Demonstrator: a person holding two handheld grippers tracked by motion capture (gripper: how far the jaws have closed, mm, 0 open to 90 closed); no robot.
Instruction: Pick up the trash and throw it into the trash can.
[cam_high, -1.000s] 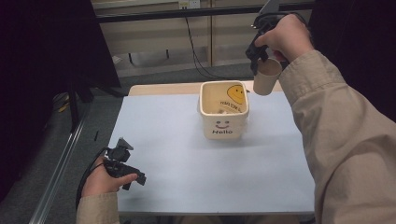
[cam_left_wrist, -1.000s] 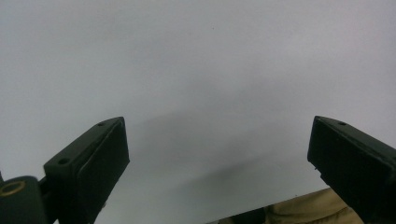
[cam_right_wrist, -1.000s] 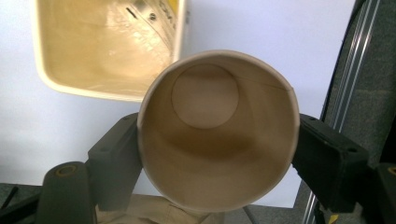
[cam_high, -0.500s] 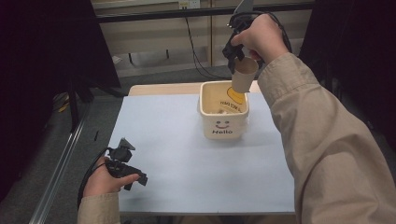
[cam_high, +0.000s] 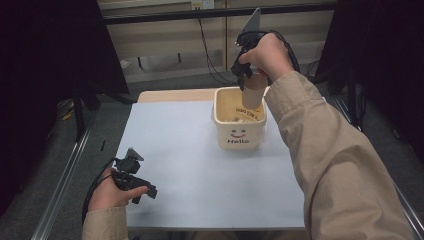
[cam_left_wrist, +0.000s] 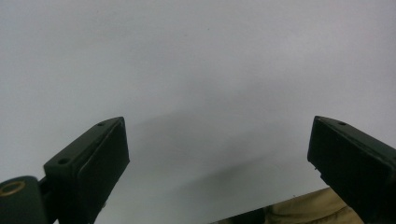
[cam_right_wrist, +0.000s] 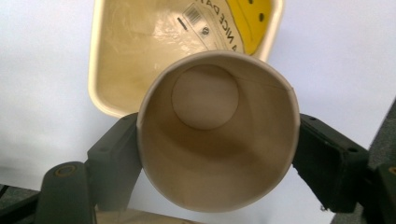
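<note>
Bin reads "Hello"; right hand-held gripper holds cup.

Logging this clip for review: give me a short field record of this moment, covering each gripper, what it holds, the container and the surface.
right gripper: shut on paper cup, held upright above the bin
paper cup contents: empty
bin: cream tub with "Hello" smiley print, open top, standing on the table
left gripper: open, holding nothing, low near the table's near-left edge
table: pale sheet over the top

empty paper cup pinched between the black jaws, right above the open cream bin
</note>
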